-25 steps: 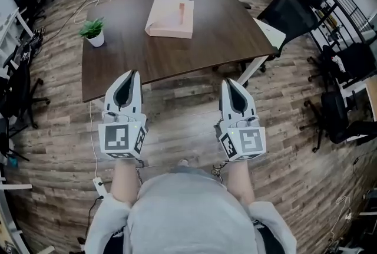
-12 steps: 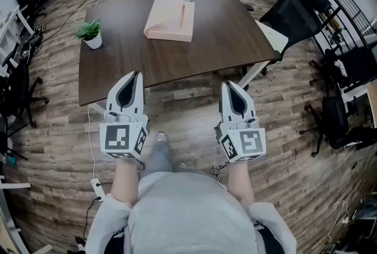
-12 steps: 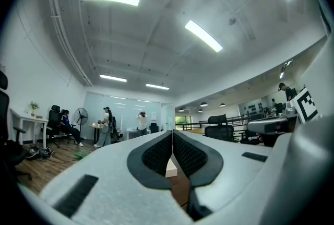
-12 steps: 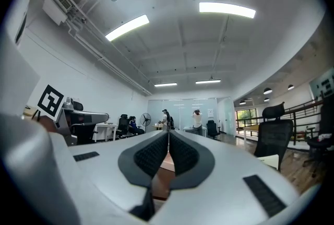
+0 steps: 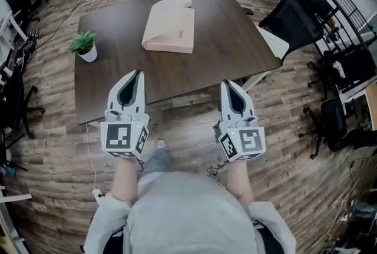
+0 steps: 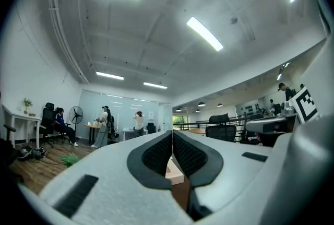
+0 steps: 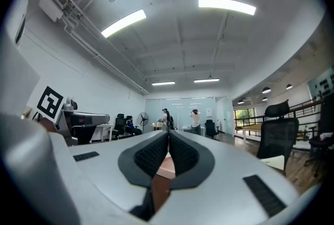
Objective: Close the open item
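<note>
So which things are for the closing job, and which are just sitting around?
For the job:
- open box
- left gripper, shut and empty
- right gripper, shut and empty

Just sitting around:
- potted plant
- black chair
- table, which only holds the box up

A pale pink cardboard box [image 5: 169,27] is sitting open on the far half of the dark wooden table [image 5: 230,40], near its middle. Its wide lid is standing raised at a slant above the shallow base.
</note>
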A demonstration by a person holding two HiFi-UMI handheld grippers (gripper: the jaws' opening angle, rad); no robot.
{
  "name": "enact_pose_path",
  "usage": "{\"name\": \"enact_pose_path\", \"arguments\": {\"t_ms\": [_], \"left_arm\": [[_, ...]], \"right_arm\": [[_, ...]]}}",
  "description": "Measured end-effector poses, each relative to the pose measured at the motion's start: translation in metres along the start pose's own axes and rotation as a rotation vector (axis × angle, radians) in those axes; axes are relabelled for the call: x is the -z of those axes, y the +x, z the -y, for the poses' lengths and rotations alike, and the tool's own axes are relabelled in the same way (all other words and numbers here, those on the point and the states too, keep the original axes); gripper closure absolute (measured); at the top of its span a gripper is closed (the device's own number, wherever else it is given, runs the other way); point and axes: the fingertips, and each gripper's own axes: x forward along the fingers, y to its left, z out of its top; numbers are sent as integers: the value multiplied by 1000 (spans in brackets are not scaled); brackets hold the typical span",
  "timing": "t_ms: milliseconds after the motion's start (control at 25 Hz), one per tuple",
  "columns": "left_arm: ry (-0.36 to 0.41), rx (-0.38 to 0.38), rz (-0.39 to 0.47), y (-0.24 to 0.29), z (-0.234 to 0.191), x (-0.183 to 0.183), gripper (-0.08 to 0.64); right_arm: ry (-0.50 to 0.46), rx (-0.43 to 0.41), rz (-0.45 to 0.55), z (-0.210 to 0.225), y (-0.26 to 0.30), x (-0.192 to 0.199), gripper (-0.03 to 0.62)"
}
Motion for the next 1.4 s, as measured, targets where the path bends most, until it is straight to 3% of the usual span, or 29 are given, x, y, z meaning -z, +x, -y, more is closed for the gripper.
{"name": "enact_pose_path", "arguments": {"t_ms": [240,720,1400], "left_arm": [[2,30,7,50,-36,1,549],[8,106,21,122,-88,5,551],[2,223,-11,185,-94,30,549]], "right_arm": [[33,33,12,10,57,1,578],[7,91,26,9,134,2,578],[-7,189,0,26,167,17,578]]}}
